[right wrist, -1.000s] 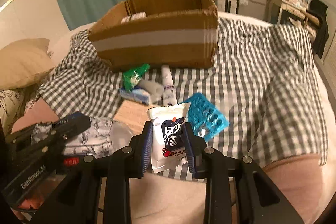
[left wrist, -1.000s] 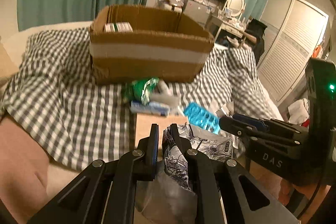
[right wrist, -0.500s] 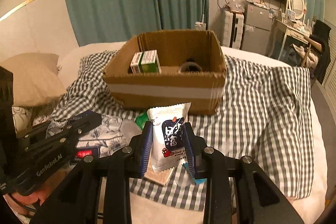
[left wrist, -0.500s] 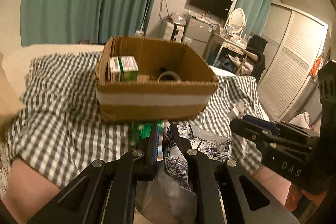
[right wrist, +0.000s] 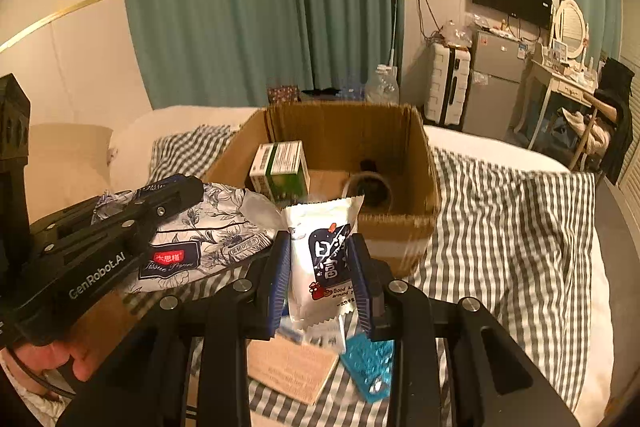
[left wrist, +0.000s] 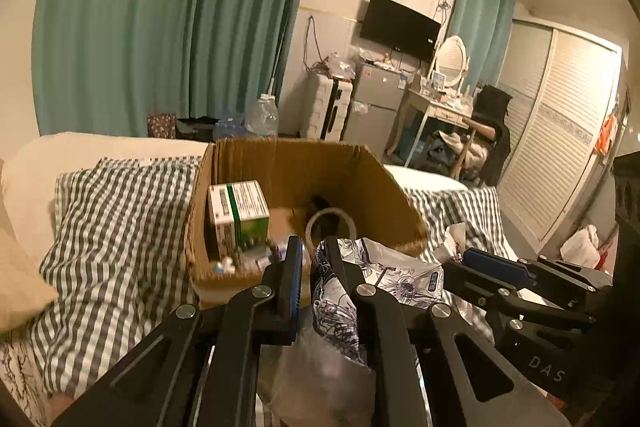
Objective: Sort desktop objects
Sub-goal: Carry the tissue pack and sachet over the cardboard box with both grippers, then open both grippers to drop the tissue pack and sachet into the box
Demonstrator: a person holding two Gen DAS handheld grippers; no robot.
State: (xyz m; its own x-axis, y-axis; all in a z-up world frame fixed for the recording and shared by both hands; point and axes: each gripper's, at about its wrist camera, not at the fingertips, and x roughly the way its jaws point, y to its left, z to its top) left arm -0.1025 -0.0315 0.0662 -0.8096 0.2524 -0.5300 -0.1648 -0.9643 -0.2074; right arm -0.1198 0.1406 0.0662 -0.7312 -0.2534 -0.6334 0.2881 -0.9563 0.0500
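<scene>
My left gripper (left wrist: 312, 247) is shut on a floral-print tissue pack (left wrist: 384, 275), held up in front of the open cardboard box (left wrist: 400, 195). In the right wrist view the same tissue pack (right wrist: 208, 227) hangs from the left gripper (right wrist: 188, 187) at the left. My right gripper (right wrist: 318, 247) is shut on a white snack packet (right wrist: 324, 255) with a dark blue label, just before the cardboard box (right wrist: 400, 227). Inside the box stand a green-and-white carton (right wrist: 280, 167) and a tape roll (right wrist: 370, 187).
The box sits on a grey checked blanket (right wrist: 500, 227) over the bed. Below my right gripper lie a brown card (right wrist: 292, 367) and a blue blister pack (right wrist: 368, 363). A pillow (left wrist: 16, 267) lies at the left. A hand (right wrist: 52, 359) holds the left gripper.
Both grippers have risen with their loads and drawn nearer to the box. The view now looks down into the box; the loose items on the blanket have dropped below the fingers.
</scene>
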